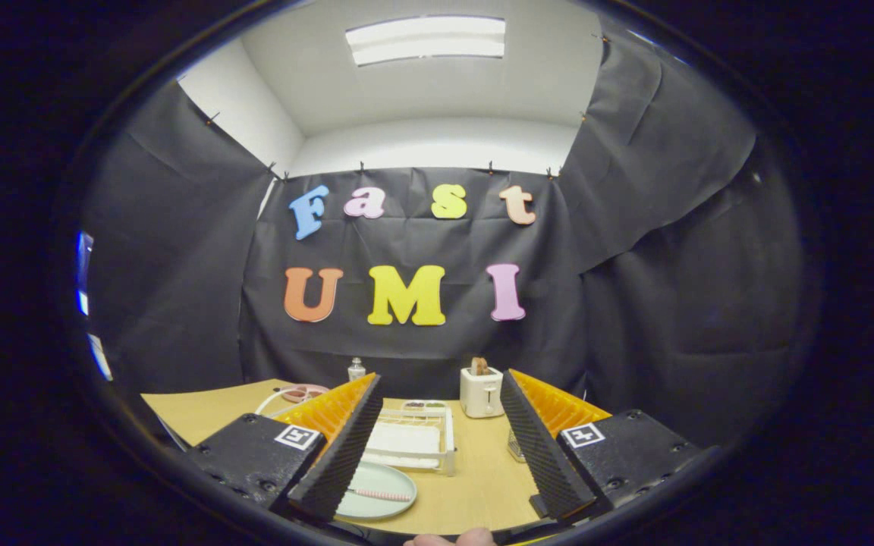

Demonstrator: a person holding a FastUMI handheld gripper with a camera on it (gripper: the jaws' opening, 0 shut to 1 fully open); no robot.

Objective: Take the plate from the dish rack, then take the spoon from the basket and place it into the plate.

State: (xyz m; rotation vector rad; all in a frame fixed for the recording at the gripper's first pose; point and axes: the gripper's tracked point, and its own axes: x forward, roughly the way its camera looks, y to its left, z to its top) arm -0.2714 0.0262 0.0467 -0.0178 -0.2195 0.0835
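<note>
Black cloth is hanging round the booth, and a pale wooden bench (pixel 475 485) is carrying a white dish rack (pixel 411 444) beyond the tongs' fingers, with a white toaster (pixel 481 391) standing farther back near the wall. Nearer, just ahead of the left finger, a pale green plate (pixel 380 491) is lying flat on the bench with the spoon (pixel 381 494) resting across it. Wide open and gripping nothing, the tongs (pixel 437 485) are hovering over the bench.
</note>
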